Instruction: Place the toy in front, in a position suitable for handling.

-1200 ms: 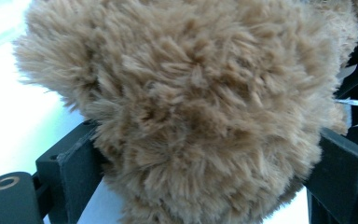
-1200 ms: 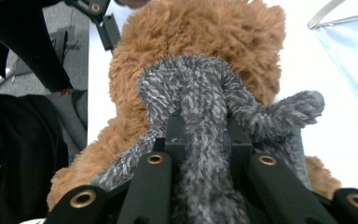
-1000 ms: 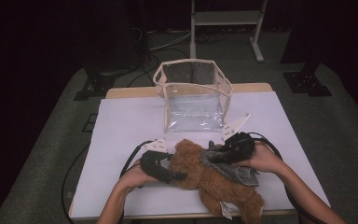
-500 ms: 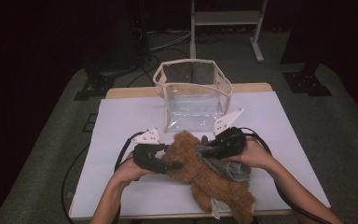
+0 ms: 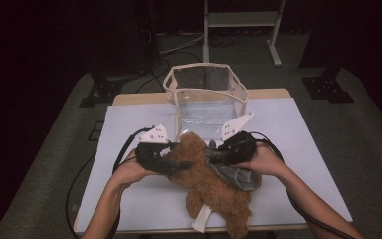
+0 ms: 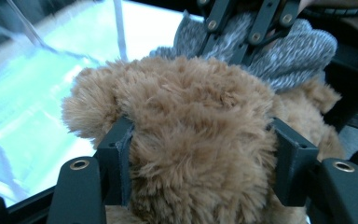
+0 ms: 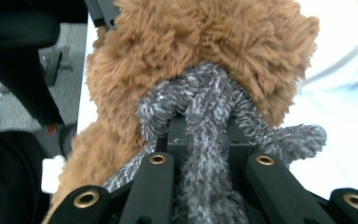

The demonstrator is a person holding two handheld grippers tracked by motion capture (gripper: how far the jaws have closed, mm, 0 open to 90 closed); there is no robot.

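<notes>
A brown plush bear [image 5: 214,186] lies on the white table [image 5: 129,119], its head raised toward the clear container [image 5: 206,99]. My left gripper [image 5: 179,163] has just been closing and now presses on the bear's head [image 6: 191,121] from both sides, its pads [image 6: 119,158] sunk into the fur. My right gripper [image 5: 214,154] is shut on the grey knitted scarf [image 7: 205,107] at the bear's neck, with a strand running between the jaws. The scarf [image 5: 236,177] hangs over the bear's right side. The right gripper [image 6: 242,23] faces my left one across the head.
The clear container with a cream rim stands open just behind the bear, at the table's middle back. Black cables [image 5: 124,149] loop on the table beside each hand. A white tag [image 5: 201,219] hangs off the bear near the front edge. Dark floor surrounds the table.
Both hands have risen and moved toward the container, lifting the bear's head off the table. The left jaws closed in on the head.
</notes>
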